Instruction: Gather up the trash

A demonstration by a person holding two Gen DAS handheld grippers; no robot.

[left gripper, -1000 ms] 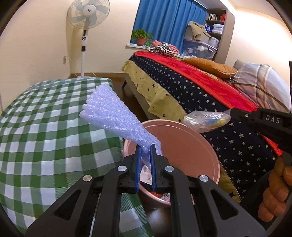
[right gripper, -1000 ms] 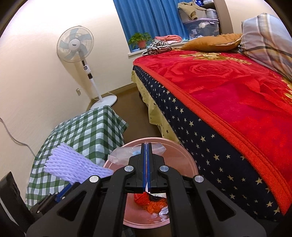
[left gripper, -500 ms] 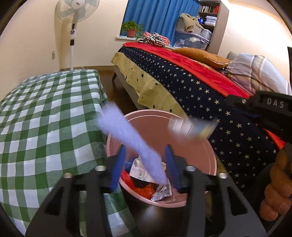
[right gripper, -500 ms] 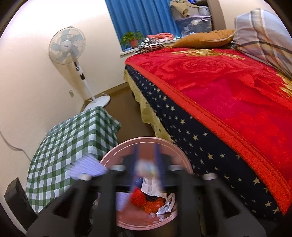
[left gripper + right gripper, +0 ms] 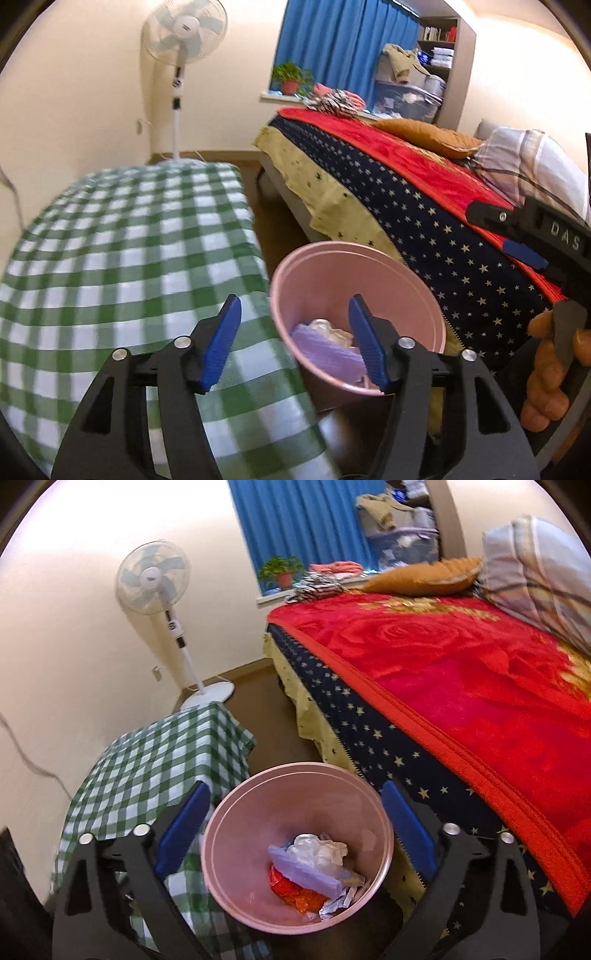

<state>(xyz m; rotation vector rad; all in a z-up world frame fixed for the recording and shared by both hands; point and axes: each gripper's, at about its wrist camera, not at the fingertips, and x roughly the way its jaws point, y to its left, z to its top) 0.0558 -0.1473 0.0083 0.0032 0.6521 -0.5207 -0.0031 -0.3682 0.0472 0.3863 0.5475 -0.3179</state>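
Observation:
A pink trash bin (image 5: 236,853) stands on the floor between the checked table and the bed; it also shows in the left wrist view (image 5: 317,273). Inside lie a purple foam net (image 5: 306,873), a clear plastic bag (image 5: 317,849), red wrappers (image 5: 291,888) and crumpled paper. The foam net shows in the left wrist view too (image 5: 325,352). My left gripper (image 5: 295,339) is open and empty above the bin's near rim. My right gripper (image 5: 295,834) is open and empty, straddling the bin from above. The right gripper's body (image 5: 535,229) shows at the right of the left wrist view.
A table with a green-and-white checked cloth (image 5: 122,258) stands left of the bin. A bed with a red and star-patterned blanket (image 5: 461,686) is on the right. A standing fan (image 5: 155,583) is by the far wall.
Both grippers opened. The left one let go of the purple foam net and the right one let go of the clear plastic bag; both pieces dropped into the pink bin.

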